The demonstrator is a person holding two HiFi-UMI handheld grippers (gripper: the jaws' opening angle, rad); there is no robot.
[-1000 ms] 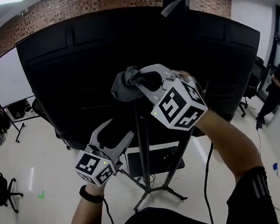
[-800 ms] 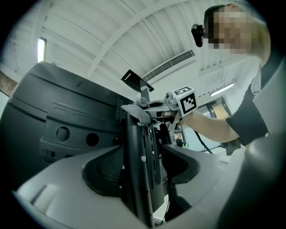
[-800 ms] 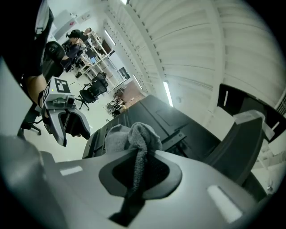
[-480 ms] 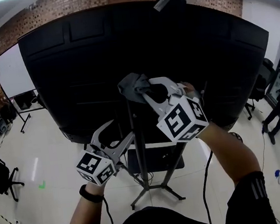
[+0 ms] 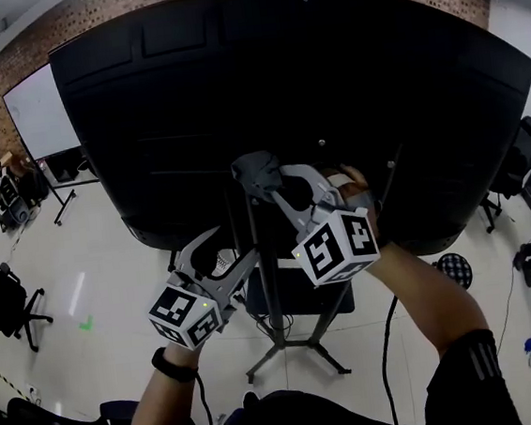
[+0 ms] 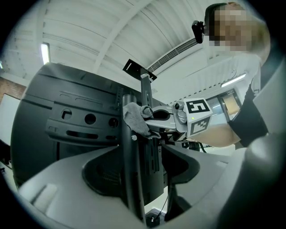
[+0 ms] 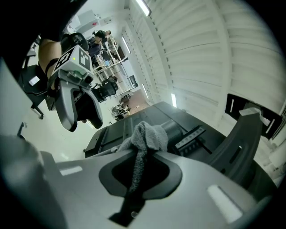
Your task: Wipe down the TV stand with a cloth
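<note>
head view: right gripper [image 5: 268, 180] is pressing its clamped cloth [image 5: 252, 168] onto the stand pole [image 5: 272, 291] to wipe; left gripper [image 5: 231, 246] is hovering, fingers open.

Right gripper [image 5: 264, 180] is held up ahead, jaws closed on a grey cloth [image 5: 251, 168]. The right forearm [image 5: 430, 293] is bare and stretched forward. Left gripper [image 5: 232, 248] sits lower and to the left, jaws apart, pointing up and right. The left wrist [image 5: 173, 366] wears a dark band.
</note>
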